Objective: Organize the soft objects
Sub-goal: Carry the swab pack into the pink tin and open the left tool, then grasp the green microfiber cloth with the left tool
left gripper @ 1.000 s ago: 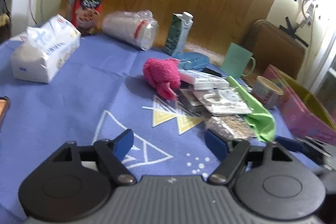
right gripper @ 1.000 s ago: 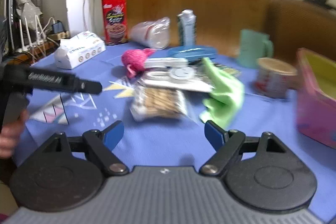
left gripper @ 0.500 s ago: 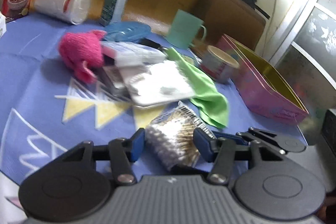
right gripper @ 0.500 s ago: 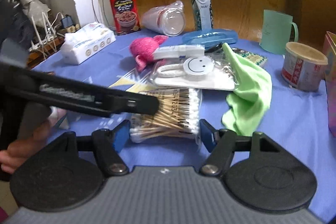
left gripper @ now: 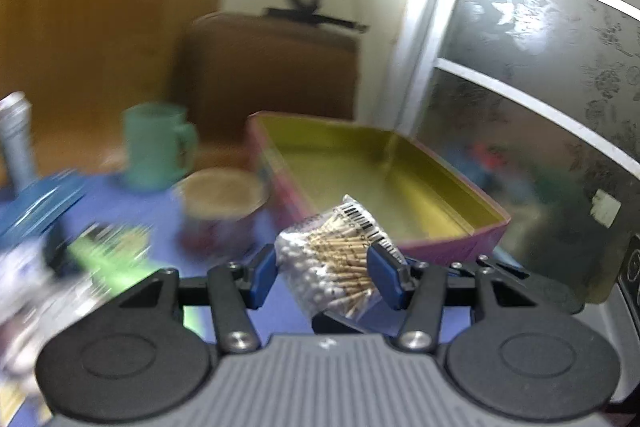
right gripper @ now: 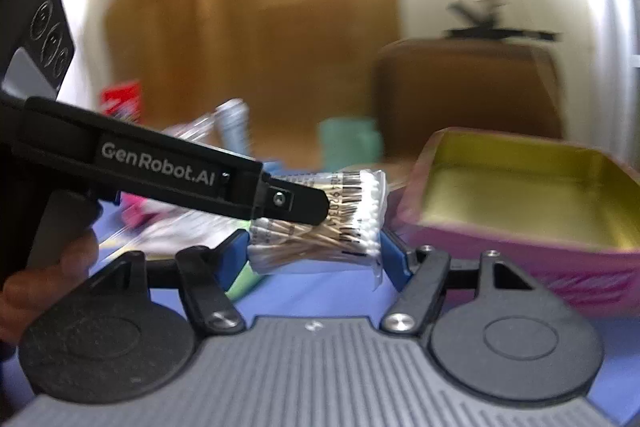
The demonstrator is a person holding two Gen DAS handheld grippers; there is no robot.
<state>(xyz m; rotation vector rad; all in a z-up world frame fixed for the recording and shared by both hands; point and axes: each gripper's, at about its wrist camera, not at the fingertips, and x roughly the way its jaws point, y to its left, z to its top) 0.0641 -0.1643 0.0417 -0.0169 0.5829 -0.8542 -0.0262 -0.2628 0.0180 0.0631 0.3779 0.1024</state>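
Just in front of the open pink tin box with the gold inside (left gripper: 400,187), the left wrist view has the clear plastic pack of wooden cotton swabs (left gripper: 332,259) squeezed between the blue pads of the left gripper (left gripper: 325,274). Its jaws have closed in most of the way and both pads press on the pack's sides, so it's properly gripped and lifted clear of the blue tablecloth (left gripper: 132,203). The pack sits tilted, barcode end up toward the tin. Left of the tin are a round paper tub with a tan lid (left gripper: 220,207) and a mint green mug (left gripper: 156,147), both pretty blurry.

Over in the right wrist view, the same tin (right gripper: 520,195) is off to the right, and the swab pack (right gripper: 320,223) hangs just left of its near corner. The left gripper (right gripper: 320,203) reaches in from the left, its black finger lying across the pack. The right gripper (right gripper: 314,259) has its blue pads either side of the pack's ends, fairly wide apart; honestly can't tell if they're touching it or just bracketing it.
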